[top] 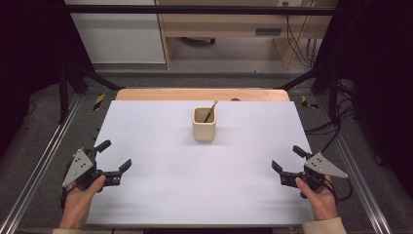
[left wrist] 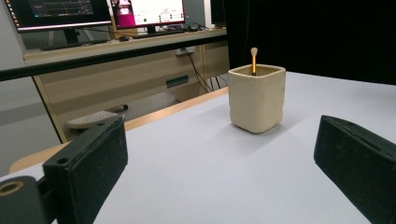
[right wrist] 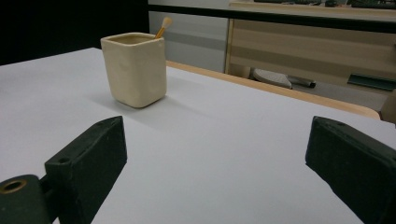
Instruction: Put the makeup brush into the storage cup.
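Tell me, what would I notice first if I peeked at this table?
Probably the little cream cup standing alone in the middle of the white table, with a thin brush poking out. Then the two open grippers, left gripper and right gripper, at the near corners.

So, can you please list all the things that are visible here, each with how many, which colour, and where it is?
cup: one, cream, square-sided, upright on the far middle of the sheet
brush: one, brown stick with a pale tip, standing tilted inside the cup
sheet: one, pale lilac-white, covering the table top
table: one, light wood, edge showing beyond the sheet
monitors: two, lit, on a desk in the background
left hand-held gripper: one, black with grey plate, near left, jaws open
right hand-held gripper: one, black with grey plate, near right, jaws open
hands: two, at the near edge, each holding a gripper
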Demonstrator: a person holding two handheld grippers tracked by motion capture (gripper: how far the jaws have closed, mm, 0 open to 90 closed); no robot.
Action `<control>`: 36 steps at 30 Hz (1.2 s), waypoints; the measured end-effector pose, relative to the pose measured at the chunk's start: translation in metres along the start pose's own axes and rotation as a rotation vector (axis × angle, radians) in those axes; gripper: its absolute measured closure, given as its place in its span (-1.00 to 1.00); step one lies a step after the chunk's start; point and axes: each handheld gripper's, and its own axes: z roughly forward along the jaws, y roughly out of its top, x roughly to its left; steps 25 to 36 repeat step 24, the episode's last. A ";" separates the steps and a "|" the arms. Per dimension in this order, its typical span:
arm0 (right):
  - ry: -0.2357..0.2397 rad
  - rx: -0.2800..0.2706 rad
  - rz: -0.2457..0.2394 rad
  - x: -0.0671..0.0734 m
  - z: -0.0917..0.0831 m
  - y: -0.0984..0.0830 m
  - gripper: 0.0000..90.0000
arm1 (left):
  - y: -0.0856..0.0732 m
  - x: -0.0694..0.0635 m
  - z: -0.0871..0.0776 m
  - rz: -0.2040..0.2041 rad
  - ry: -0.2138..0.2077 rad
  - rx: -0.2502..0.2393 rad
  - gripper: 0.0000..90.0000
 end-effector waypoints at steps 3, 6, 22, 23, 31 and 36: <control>-0.001 0.000 0.002 -0.001 0.000 -0.001 -0.88 | -0.002 -0.001 -0.001 -0.001 -0.003 -0.006 -0.95; -0.005 -0.006 -0.002 -0.002 0.000 -0.002 -0.88 | -0.004 -0.003 -0.001 0.002 -0.010 -0.008 -0.95; -0.009 -0.043 -0.012 0.000 -0.002 -0.003 -0.89 | -0.009 -0.015 -0.008 0.009 -0.010 -0.030 -0.95; -0.006 -0.045 -0.017 0.001 -0.001 -0.003 -0.89 | -0.008 -0.015 -0.009 0.001 -0.001 -0.040 -0.95; -0.006 -0.045 -0.017 0.001 -0.001 -0.003 -0.89 | -0.008 -0.015 -0.009 0.001 -0.001 -0.040 -0.95; -0.006 -0.045 -0.017 0.001 -0.001 -0.003 -0.89 | -0.008 -0.015 -0.009 0.001 -0.001 -0.040 -0.95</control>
